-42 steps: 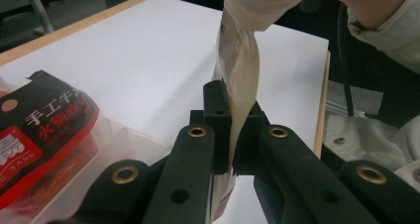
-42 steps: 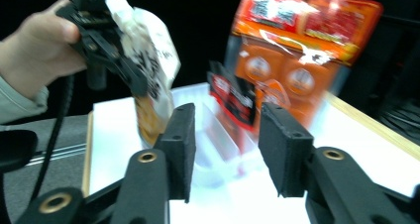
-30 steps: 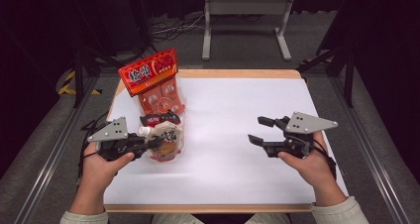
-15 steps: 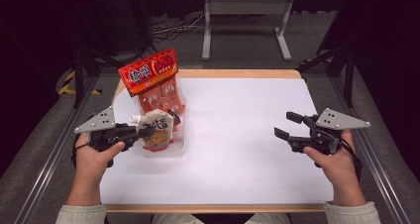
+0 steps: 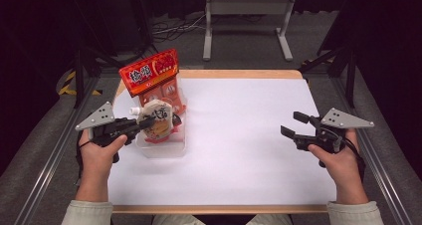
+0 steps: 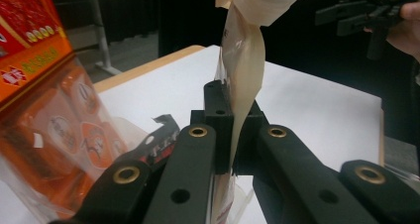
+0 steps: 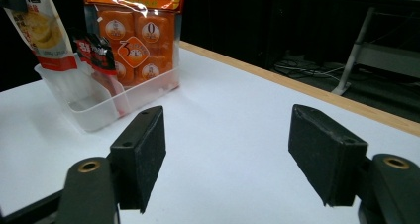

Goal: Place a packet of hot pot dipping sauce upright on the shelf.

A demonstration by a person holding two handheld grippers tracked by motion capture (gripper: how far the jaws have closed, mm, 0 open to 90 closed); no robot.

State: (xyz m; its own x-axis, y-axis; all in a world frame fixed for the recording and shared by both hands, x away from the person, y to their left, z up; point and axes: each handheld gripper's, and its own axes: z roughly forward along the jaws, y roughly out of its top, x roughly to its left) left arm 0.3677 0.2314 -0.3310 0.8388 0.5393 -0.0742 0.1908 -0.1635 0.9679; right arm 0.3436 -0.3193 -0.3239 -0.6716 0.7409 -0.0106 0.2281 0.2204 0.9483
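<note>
From the high view, a cream pouch is seen pinched by the left gripper and held over the clear bin at the table's left side, beside the orange snack bag already standing in it; the right gripper is kept well apart near the right edge. In the left gripper view, the jaws are shown clamped on the pouch's thin lower edge, the pouch rising upright between them. In the right gripper view, the jaws are spread with nothing between them, having just been opening. The pouch is judged lifted but not yet settled; lowering and release are left
</note>
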